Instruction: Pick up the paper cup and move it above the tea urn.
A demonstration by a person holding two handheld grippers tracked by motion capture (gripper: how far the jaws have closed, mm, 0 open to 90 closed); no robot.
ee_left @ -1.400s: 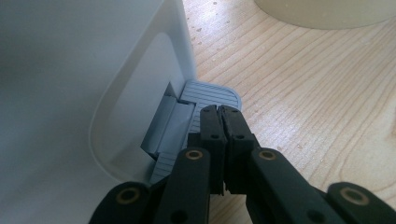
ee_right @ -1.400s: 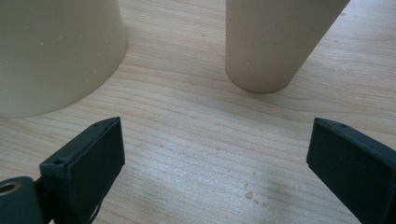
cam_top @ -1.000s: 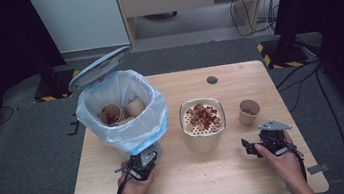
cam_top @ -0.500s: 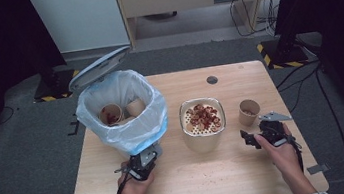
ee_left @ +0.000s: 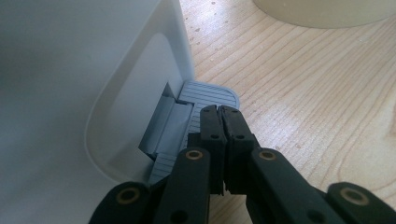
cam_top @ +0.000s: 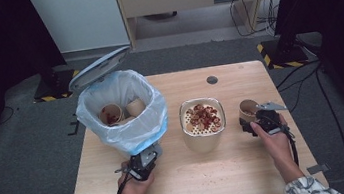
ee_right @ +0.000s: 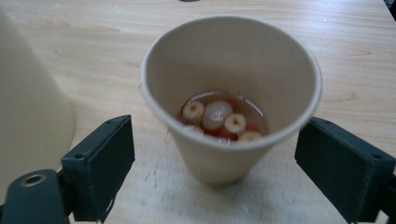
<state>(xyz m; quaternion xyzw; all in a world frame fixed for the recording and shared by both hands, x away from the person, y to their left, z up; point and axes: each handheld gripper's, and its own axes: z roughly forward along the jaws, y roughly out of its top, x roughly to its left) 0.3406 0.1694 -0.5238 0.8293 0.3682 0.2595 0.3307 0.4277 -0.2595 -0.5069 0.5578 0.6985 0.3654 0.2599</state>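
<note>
A paper cup (cam_top: 248, 108) stands right of centre on the wooden table (cam_top: 211, 182). Inside the cup (ee_right: 224, 84) lie cereal rings in reddish liquid. My right gripper (cam_top: 255, 125) is open, its jaws on either side of the cup's lower half without touching it in the right gripper view (ee_right: 219, 170). My left gripper (cam_top: 139, 167) is shut with nothing between its jaws. In the left gripper view, the left gripper (ee_left: 219, 114) rests its tips on the grey foot pedal (ee_left: 208, 93) of the white bin (ee_left: 70, 70). The bin's lid (cam_top: 98, 69) stands raised.
The bin (cam_top: 154, 109), lined with a pale blue bag, holds used paper cups (cam_top: 111, 114). A beige container (cam_top: 205, 140) with a perforated insert full of cereal rings stands mid-table between the grippers. A small dark disc (cam_top: 212, 79) lies near the far edge.
My right gripper has moved forward to the paper cup, so its open jaws now flank it. The left gripper has stayed on the pedal.
</note>
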